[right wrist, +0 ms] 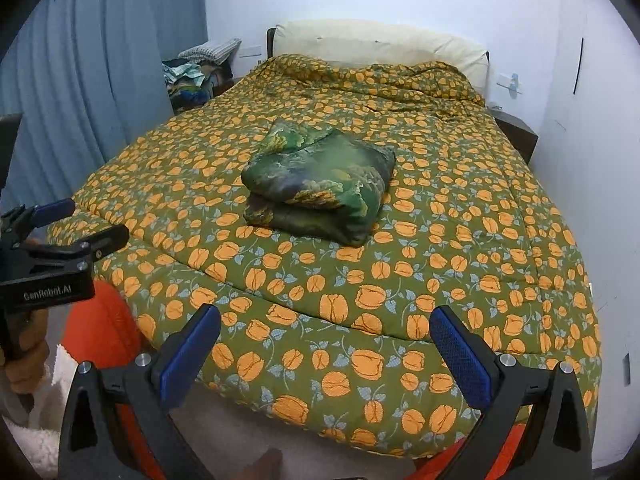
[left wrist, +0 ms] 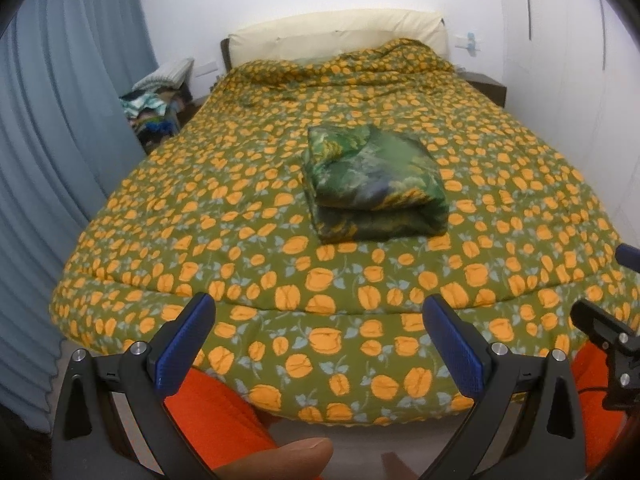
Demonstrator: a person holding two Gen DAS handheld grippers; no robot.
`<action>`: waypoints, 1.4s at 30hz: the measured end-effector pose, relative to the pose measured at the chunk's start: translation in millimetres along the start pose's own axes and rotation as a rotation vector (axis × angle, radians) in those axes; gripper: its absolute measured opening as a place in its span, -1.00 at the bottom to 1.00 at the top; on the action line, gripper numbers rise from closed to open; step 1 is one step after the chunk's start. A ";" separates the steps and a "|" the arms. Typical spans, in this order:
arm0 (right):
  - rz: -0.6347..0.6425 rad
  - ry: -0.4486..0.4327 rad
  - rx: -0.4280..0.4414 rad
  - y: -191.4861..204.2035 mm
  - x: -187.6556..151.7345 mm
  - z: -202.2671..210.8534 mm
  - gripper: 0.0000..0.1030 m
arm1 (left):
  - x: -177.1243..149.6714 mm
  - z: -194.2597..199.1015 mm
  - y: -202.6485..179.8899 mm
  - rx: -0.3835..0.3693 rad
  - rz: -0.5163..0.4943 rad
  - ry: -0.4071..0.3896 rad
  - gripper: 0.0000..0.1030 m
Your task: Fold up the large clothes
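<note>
The folded garment (left wrist: pixel 374 184) lies as a thick green, leaf-printed bundle near the middle of the bed, on the quilt (left wrist: pixel 248 216) with its orange flowers. It is doubled over itself in two layers, the rounded fold facing me and the foot of the bed, its long axis running away toward the headboard (left wrist: pixel 340 36), a little askew. I cannot make out what kind of garment it is, since no sleeve, collar or hem shows. My left gripper (left wrist: pixel 320 344) hangs off the foot of the bed with its blue pads spread wide and nothing between them; my right gripper (right wrist: pixel 326 354) does the same, fully apart and empty. Both are well apart from the bundle. In the right wrist view, my left gripper's body is cut off by the frame edge, and its side reads "GenRobot.AI". Orange cloth (left wrist: pixel 212 412) sits below my jaws, largely hidden. Beside the curtain (left wrist: pixel 60 120), a heap of things (left wrist: pixel 156 108) is too blurred to identify.
</note>
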State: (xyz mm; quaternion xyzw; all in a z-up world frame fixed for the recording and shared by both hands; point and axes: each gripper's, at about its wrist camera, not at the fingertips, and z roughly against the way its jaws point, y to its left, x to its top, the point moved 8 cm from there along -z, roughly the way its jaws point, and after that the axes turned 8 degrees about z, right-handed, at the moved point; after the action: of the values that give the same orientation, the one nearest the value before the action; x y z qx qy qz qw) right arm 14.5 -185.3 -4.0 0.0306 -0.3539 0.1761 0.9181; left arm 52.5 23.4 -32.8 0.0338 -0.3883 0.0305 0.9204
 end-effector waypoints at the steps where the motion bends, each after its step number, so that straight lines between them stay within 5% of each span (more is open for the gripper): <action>1: -0.005 0.003 -0.002 -0.1 0.7 0.1 0.99 | -1.3 -0.4 -1.4 -0.003 0.000 0.004 1.00; 10: -0.040 0.058 -0.048 -4.7 -5.1 -2.2 0.99 | -8.9 -15.8 -6.7 -0.033 0.039 0.074 1.00; 42: -0.016 0.018 -0.147 -19.3 9.5 7.1 0.99 | 1.7 -4.9 -25.1 -0.059 -0.037 0.030 1.00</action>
State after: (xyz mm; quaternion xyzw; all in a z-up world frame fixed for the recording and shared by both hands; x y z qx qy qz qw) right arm 23.1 -201.9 8.9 -0.0354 -0.3574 0.1426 0.9223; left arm 59.2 -1.2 -36.1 0.0133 -0.3747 0.0026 0.9271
